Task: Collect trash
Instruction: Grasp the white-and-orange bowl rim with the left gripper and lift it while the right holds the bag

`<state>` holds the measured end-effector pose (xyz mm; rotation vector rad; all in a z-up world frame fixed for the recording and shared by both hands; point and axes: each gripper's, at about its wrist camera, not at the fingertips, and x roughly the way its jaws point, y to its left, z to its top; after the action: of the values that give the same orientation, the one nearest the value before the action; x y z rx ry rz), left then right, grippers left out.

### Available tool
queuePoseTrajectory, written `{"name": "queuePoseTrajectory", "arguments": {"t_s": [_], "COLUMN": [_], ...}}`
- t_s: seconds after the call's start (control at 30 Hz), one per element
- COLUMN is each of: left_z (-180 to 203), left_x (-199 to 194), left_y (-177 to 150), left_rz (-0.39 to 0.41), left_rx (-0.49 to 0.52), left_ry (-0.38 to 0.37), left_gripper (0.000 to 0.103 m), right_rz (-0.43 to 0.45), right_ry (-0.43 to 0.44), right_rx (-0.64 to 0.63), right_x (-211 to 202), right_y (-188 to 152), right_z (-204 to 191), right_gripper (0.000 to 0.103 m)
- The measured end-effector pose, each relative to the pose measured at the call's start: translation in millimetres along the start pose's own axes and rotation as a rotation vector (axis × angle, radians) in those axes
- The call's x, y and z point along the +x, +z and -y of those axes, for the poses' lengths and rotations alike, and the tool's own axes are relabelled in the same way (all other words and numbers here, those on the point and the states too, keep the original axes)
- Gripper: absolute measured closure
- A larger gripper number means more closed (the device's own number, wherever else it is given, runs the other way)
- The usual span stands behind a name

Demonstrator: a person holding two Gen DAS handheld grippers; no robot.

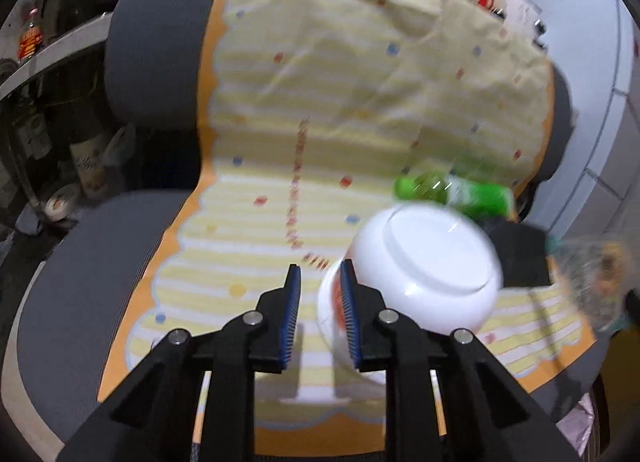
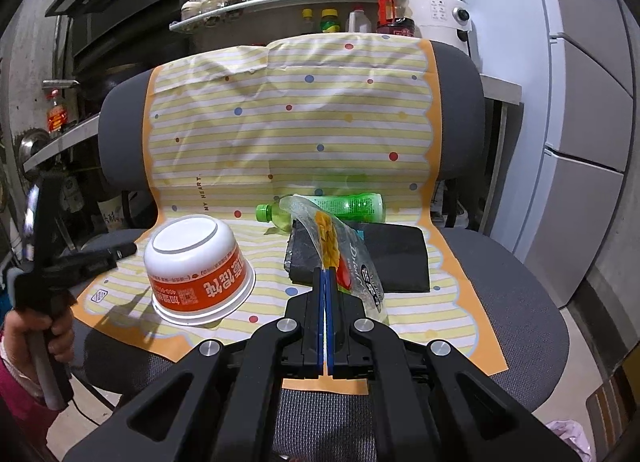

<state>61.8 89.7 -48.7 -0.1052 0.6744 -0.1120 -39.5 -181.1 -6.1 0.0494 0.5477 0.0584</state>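
Surface: a yellow-striped, dotted paper sheet with an orange border (image 2: 280,133) is draped over the seat and back of a grey office chair (image 2: 500,282); I judge it serves as the work area that keeps the trash together.

Bowl: a white plastic instant-noodle bowl with an orange label band (image 2: 198,270) sits upside down on the sheet, rim down, so only its outer wall and rim offer a place to pinch.

Left gripper (image 1: 320,282): its blue-padded jaws stand narrow, with only the sheet between them; the right-hand pad is beside or against the bowl's wall, which of the two I cannot tell through the blur. It holds nothing. In the right wrist view its black tip lies just left of the bowl.

Right gripper (image 2: 325,278): its jaws are clamped on the lower edge of a clear crinkled snack wrapper with yellow and red print (image 2: 340,250), lifting it upright over the seat, probably for carrying off.

Bottle: a green plastic drink bottle with a green cap (image 2: 332,207) lies on its side against the chair back, behind the wrapper, untouched.

Black item: a flat black rectangular pad (image 2: 400,258) lies beneath and to the right of the wrapper; what it is I cannot tell.

Stage: judged early, with one piece in hand and the bowl and bottle left.
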Motion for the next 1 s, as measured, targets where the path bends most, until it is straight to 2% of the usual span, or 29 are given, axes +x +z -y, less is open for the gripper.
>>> {"name": "queuePoseTrajectory", "arguments": {"t_s": [0.07, 0.23, 0.37, 0.53, 0.63, 0.73, 0.77, 0.9, 1.0], "left_z": [8, 22, 26, 30, 31, 17, 9, -30, -47], "left_x": [-1, 8, 7, 8, 18, 16, 14, 6, -5], "left_y": [10, 12, 12, 19, 18, 12, 10, 1, -4], "left_rz": [0.007, -0.030, -0.026, -0.018, -0.066, -0.052, -0.048, -0.021, 0.015], "left_rx": [0.020, 0.054, 0.059, 0.070, 0.085, 0.052, 0.029, -0.066, -0.068], "left_ry": [-0.008, -0.047, -0.068, -0.052, -0.008, 0.009, 0.011, 0.042, 0.108], "left_gripper": [0.079, 0.078, 0.064, 0.062, 0.062, 0.063, 0.066, 0.066, 0.066], "right_rz": [0.002, -0.010, -0.016, -0.020, -0.023, -0.025, -0.026, -0.028, -0.032], "right_ry": [0.001, 0.003, 0.004, 0.005, 0.007, 0.005, 0.004, 0.005, 0.012], "right_rx": [-0.003, -0.008, -0.004, -0.002, -0.004, -0.008, -0.010, -0.014, -0.024], "right_x": [1, 4, 6, 7, 8, 7, 7, 9, 11], "right_y": [1, -1, -2, -3, -2, -3, -3, -4, -3], "right_z": [-1, -2, -1, -1, -1, 0, 0, -2, -7], "right_gripper": [0.102, 0.102, 0.102, 0.102, 0.102, 0.102, 0.102, 0.102, 0.102]}}
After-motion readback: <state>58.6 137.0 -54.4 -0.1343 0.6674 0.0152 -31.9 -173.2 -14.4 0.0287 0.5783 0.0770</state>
